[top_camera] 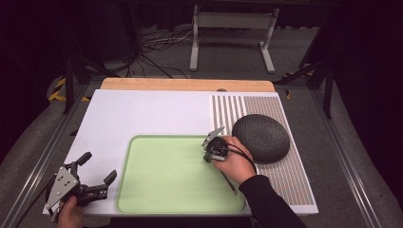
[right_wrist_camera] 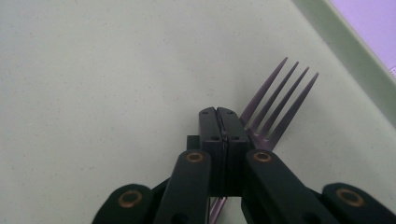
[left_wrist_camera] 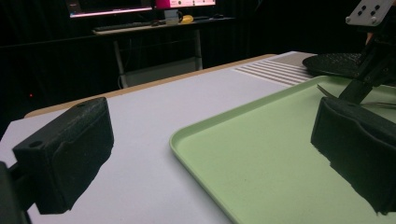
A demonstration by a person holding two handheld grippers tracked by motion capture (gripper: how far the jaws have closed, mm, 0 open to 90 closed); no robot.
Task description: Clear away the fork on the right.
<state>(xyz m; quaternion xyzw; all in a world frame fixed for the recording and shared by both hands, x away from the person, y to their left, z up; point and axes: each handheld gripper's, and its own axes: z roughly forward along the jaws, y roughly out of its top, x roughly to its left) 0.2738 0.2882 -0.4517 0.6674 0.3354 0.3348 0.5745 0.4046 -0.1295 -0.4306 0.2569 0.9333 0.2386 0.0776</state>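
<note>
Near the tray's (top_camera: 142, 190) right edge, the right gripper (right_wrist_camera: 223, 122) has its fingers closed on a fork (right_wrist_camera: 275, 105), tines low over the green surface beside the rim. At the bench's (top_camera: 142, 114) near-left corner, the left gripper (top_camera: 97, 173) rests with fingers spread, holding nothing. Risk, as judged: the thin handle may pivot or slip in the narrow pinch, letting the fork clatter off-target or against the dark bowl (top_camera: 260, 137) nearby.
</note>
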